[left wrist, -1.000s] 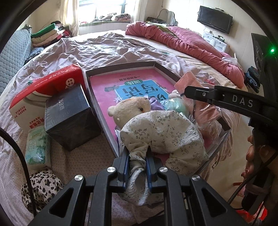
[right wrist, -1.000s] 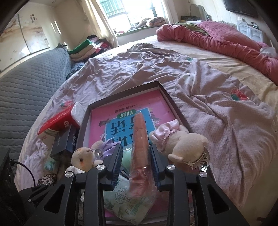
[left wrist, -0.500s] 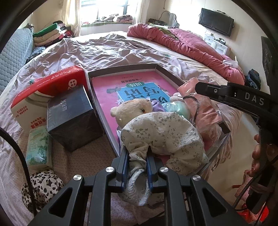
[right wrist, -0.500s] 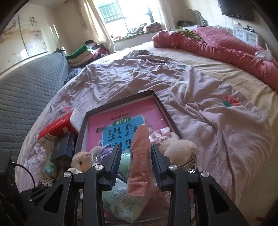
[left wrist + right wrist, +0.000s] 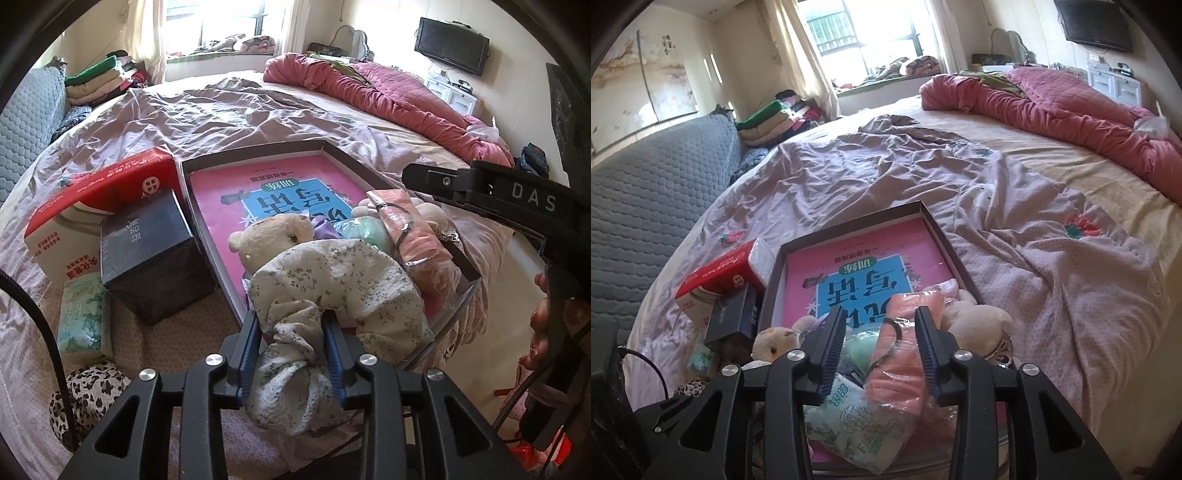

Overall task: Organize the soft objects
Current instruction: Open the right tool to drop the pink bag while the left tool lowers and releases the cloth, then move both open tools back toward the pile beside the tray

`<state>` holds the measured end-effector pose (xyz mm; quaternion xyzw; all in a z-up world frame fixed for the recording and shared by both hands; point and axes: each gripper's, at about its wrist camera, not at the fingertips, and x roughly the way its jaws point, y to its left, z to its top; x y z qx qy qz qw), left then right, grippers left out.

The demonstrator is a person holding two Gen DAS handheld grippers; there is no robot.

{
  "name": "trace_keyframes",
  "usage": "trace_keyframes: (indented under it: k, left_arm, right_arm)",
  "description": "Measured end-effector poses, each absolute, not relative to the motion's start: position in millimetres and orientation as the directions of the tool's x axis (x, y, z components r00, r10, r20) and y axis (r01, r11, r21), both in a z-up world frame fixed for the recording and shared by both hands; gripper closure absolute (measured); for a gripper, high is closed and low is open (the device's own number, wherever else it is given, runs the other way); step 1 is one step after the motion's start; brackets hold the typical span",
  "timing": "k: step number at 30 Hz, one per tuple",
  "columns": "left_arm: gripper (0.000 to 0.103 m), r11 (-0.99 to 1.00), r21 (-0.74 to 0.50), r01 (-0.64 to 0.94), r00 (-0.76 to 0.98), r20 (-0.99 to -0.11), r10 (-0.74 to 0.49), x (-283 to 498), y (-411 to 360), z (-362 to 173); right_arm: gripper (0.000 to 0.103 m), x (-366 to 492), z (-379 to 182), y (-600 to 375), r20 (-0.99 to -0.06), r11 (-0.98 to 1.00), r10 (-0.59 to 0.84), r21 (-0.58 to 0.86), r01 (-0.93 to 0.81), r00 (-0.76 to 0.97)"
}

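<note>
A rumpled lilac bedsheet [image 5: 886, 177] covers the bed. On its near edge sits a shallow dark tray [image 5: 255, 153] lined with a pink book. At the tray's near end lie a cream teddy bear [image 5: 269, 236] and a pink packaged cloth [image 5: 905, 354]. The left gripper [image 5: 291, 343] pinches a floral fabric bundle [image 5: 332, 280] resting on the tray's near edge. The right gripper [image 5: 881, 347] is spread apart around the pink packaged cloth.

Bed [image 5: 236, 110], lilac sheet — shallow box [image 5: 343, 155] centre frame; red carton [image 5: 92, 199], dark box [image 5: 147, 254], tissue pack [image 5: 83, 317] at left.
</note>
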<state>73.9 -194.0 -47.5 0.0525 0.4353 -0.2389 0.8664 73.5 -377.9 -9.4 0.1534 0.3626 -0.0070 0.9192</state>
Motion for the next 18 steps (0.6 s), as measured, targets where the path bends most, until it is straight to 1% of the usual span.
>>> trace_keyframes:
  k: [1, 3, 4, 9, 18]
  left_arm:
    - [0.068, 0.881, -0.114, 0.46, 0.509, -0.779, -0.367, 73, -194, -47]
    - [0.061, 0.885, -0.11, 0.452, 0.512, -0.781, -0.359, 72, -192, -46]
    - [0.054, 0.887, -0.116, 0.447, 0.51, -0.781, -0.359, 73, -190, -46]
    - [0.053, 0.886, -0.181, 0.426, 0.491, -0.777, -0.395, 77, -178, -45]
    - [0.052, 0.88, -0.164, 0.446, 0.519, -0.754, -0.403, 66, -179, -34]
  right_arm:
    - [0.06, 73, -9, -379, -0.667, 0.952, 0.098, 0.28, 0.126, 0.738]
    - [0.06, 72, -8, -381, -0.661, 0.949, 0.099, 0.287, 0.129, 0.744]
    - [0.06, 72, -8, -381, -0.66, 0.948, 0.103, 0.292, 0.128, 0.744]
    - [0.059, 70, -8, -381, -0.658, 0.946, 0.115, 0.3, 0.119, 0.744]
    - [0.059, 65, -5, -388, -0.646, 0.94, 0.118, 0.318, 0.125, 0.754]
